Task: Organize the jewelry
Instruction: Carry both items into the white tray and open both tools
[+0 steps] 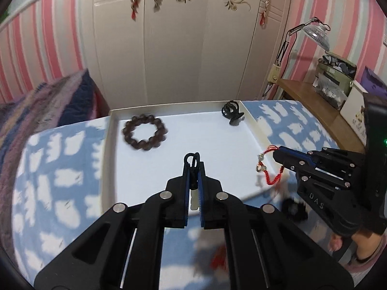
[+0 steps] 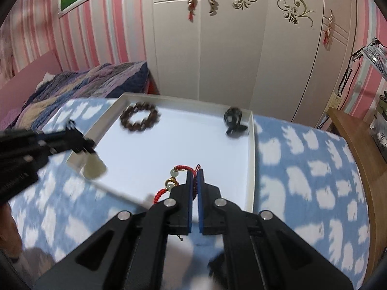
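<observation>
A white tray (image 1: 113,149) lies on the blue cloud-print bed. In it are a brown bead bracelet (image 1: 144,133) at the far left and a black hair clip (image 1: 231,112) at the far right corner. My left gripper (image 1: 193,162) is shut on a black cord with a pale jade pendant (image 1: 193,201) hanging between the fingers, held over the tray. My right gripper (image 2: 195,169) is shut on a red cord bracelet (image 2: 169,188) with pale beads, held over the tray's near right part. The red bracelet (image 1: 266,169) also shows in the left wrist view, and the pendant (image 2: 94,166) in the right wrist view.
A cream wardrobe (image 1: 188,38) stands behind the bed. A folded purple quilt (image 2: 92,84) lies at the far left. A wooden side table (image 1: 312,101) with boxes and a lamp (image 1: 316,33) stands at the right. A dark blurred item (image 1: 293,209) lies on the bedspread near the tray's front.
</observation>
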Motion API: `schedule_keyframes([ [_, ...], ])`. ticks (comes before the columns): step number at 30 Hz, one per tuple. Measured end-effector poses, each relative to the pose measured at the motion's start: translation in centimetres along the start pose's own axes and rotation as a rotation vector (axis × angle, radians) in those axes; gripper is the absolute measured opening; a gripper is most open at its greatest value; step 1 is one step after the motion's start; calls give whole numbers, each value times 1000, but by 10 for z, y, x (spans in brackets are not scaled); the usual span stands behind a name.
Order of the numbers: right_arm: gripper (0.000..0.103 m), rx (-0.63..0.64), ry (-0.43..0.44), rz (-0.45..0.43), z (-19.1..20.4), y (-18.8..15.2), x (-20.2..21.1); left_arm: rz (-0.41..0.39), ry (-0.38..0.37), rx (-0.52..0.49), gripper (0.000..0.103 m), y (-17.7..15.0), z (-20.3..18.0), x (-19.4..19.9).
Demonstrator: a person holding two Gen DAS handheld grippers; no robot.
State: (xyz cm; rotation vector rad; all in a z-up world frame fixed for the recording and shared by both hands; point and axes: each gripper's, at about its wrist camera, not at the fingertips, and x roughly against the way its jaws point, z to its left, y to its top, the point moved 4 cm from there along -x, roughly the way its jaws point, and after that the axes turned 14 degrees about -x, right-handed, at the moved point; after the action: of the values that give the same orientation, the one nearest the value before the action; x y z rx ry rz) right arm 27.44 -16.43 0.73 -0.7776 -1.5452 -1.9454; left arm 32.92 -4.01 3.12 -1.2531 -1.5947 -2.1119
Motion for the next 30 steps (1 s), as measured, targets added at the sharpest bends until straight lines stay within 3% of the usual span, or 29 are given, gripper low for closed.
schedule_keyframes([
  [6,3,-56,2,26,-5,42,-48,46,-68,39,4,41,14,-68],
  [12,3,-90,-67,45,-17,70,-101,95,6,31,4,68,25,-125],
  [16,3,-115,-97,79,-27,75,-132,130,10,56,4,71,35,-160],
  [22,3,-131,-113,140,-34,72,-162,159,35,68,4,71,45,-188],
  [30,3,-117,-124,170,-28,67,-173,190,77,61,4,62,51,-203],
])
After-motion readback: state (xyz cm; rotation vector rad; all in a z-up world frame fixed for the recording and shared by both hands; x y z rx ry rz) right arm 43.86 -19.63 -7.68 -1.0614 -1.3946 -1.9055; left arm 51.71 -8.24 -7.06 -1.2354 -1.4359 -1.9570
